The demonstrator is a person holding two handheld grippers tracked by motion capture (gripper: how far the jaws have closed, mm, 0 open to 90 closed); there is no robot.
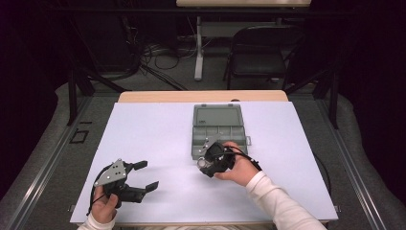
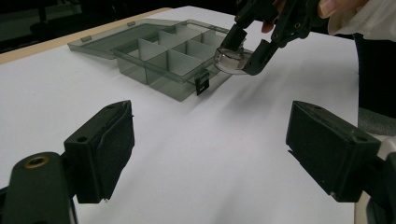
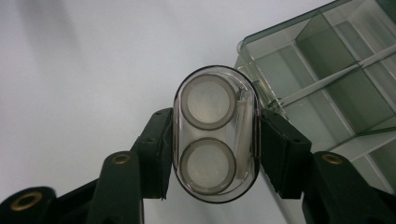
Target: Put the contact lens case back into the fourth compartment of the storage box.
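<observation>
Clear oval case (image 3: 215, 133) clamped crosswise between right claw (image 3: 212, 154) pads, just beside compartment box (image 3: 327, 79) corner.

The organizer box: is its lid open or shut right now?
Open. The organizer box has its lid folded back flat on the table, with the divided compartments exposed.

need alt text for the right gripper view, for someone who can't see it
The right gripper clamps a clear oval case holding two round wells, one above the other, over a white table. An open grey compartment box sits at upper right, close beside the case.
</observation>
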